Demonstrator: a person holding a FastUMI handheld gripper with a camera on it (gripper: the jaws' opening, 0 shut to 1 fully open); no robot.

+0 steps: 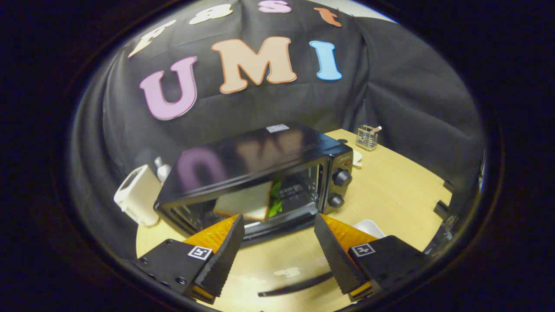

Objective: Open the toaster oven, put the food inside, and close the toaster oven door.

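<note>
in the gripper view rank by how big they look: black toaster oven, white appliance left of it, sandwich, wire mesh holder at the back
1. Black toaster oven, door down.
2. White boxy appliance.
3. Sandwich of white bread and green lettuce, inside the oven; close to the appliance, so unsure.
4. Wire mesh holder, smallest, though farthest off.
The tongs stand open, empty.

Hand-held gripper [277,242] fingers spread apart, empty. Sandwich [249,203] rests inside open toaster oven [260,173] just ahead, on tabletop [390,186].
</note>
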